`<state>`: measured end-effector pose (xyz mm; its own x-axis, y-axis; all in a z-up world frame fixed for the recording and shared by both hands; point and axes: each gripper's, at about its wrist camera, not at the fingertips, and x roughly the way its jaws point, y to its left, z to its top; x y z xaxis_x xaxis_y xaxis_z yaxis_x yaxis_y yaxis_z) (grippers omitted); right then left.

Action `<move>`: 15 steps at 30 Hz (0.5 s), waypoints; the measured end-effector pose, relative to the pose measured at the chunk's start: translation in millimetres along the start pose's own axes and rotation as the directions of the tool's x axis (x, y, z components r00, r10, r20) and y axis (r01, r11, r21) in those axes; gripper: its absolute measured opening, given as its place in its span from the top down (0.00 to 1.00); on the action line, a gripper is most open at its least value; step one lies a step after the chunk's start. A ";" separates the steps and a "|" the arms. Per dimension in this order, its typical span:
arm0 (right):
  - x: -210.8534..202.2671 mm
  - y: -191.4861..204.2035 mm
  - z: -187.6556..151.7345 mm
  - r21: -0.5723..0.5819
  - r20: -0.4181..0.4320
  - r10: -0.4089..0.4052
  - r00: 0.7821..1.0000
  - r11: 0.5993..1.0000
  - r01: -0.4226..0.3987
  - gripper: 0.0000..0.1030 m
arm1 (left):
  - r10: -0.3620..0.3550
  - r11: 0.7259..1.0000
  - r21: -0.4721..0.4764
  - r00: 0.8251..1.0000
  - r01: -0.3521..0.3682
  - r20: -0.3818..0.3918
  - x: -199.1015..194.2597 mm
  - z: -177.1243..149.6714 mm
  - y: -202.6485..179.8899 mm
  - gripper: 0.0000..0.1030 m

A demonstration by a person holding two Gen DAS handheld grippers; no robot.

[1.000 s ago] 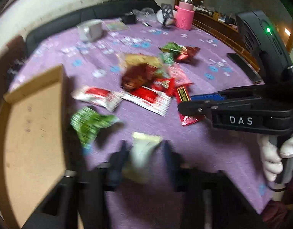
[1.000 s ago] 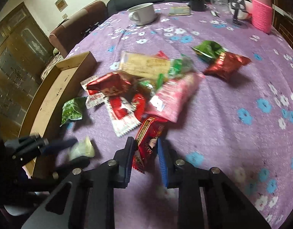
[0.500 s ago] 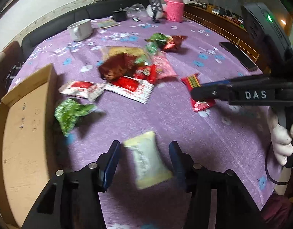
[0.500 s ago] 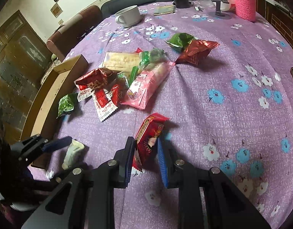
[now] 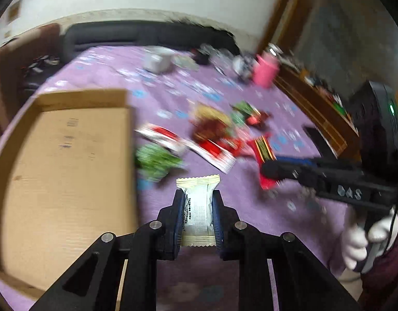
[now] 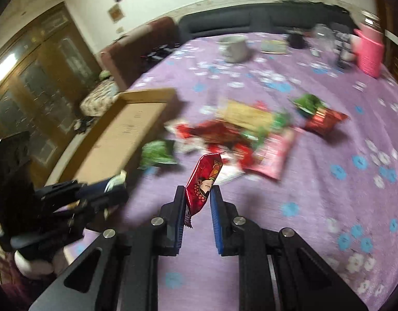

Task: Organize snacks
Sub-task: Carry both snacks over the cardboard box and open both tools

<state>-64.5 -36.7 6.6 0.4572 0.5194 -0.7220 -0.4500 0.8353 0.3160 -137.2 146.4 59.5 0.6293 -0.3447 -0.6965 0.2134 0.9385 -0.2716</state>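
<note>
In the left wrist view, the left gripper [image 5: 198,208] is raised above the purple flowered desk [image 5: 250,207], its fingers [image 5: 178,207] clenched on a cream-white snack packet [image 5: 198,207] that stands lengthwise between them, its crimped top edge past the fingertips. To the left of the fingers lies the shallow cardboard box [image 5: 64,171]; the part of its floor in view is bare. Ahead and slightly left of the fingertips lies a green packet [image 5: 157,159] just beside the box wall, with a blurred pile of red and yellow snack packets [image 5: 214,134] beyond it. To the right, the right gripper [image 5: 271,167] reaches in sideways, gripped by a white-gloved hand [image 5: 359,241], with a red packet [image 5: 263,153] between its fingers.

In the right wrist view, the right gripper [image 6: 198,202] hangs over the desk [image 6: 328,194], its fingers [image 6: 179,204] grasping the red packet [image 6: 204,184], which tilts up and to the right past the fingertips. The cardboard box [image 6: 123,134] sits ahead and to the left. The green packet [image 6: 157,153] lies between it and the pile of snack packets [image 6: 240,132]. At far left the left gripper [image 6: 113,189] carries the pale packet [image 6: 118,181] near the box's near corner. A white mug [image 6: 234,48] and a pink container [image 6: 370,54] stand at the far end.
</note>
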 end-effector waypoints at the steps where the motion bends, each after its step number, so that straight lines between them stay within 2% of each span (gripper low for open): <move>1: 3.4 11.2 4.1 -0.014 -0.007 0.024 1.000 1.000 -0.024 0.82 | 0.020 1.000 -0.025 1.000 -0.020 0.019 -7.8 1.6 12.1 0.80; 4: 19.4 44.3 13.5 -0.051 -0.040 0.098 0.994 0.994 -0.100 0.82 | 0.093 0.992 -0.094 0.995 -0.088 0.047 -22.6 1.3 45.7 0.80; 7: 42.4 76.0 18.7 -0.066 -0.092 0.170 0.981 0.982 -0.177 0.82 | 0.153 0.975 -0.167 0.987 -0.144 0.042 -32.1 -6.9 80.4 0.80; 12: 77.8 123.0 13.9 -0.115 -0.167 0.213 0.963 0.966 -0.234 0.82 | 0.234 0.939 -0.262 0.972 -0.222 0.014 -42.3 -20.1 124.1 0.80; 15: 97.5 144.0 6.8 -0.140 -0.212 0.214 0.953 0.959 -0.247 0.82 | 0.254 0.923 -0.297 0.967 -0.243 -0.002 -44.9 -27.5 135.2 0.80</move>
<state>-79.5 135.4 -14.2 0.1766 0.6359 -0.7513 -0.6517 0.6476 0.3949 -157.2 288.1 35.8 0.6617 -0.0954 -0.7436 -0.1777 0.9436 -0.2792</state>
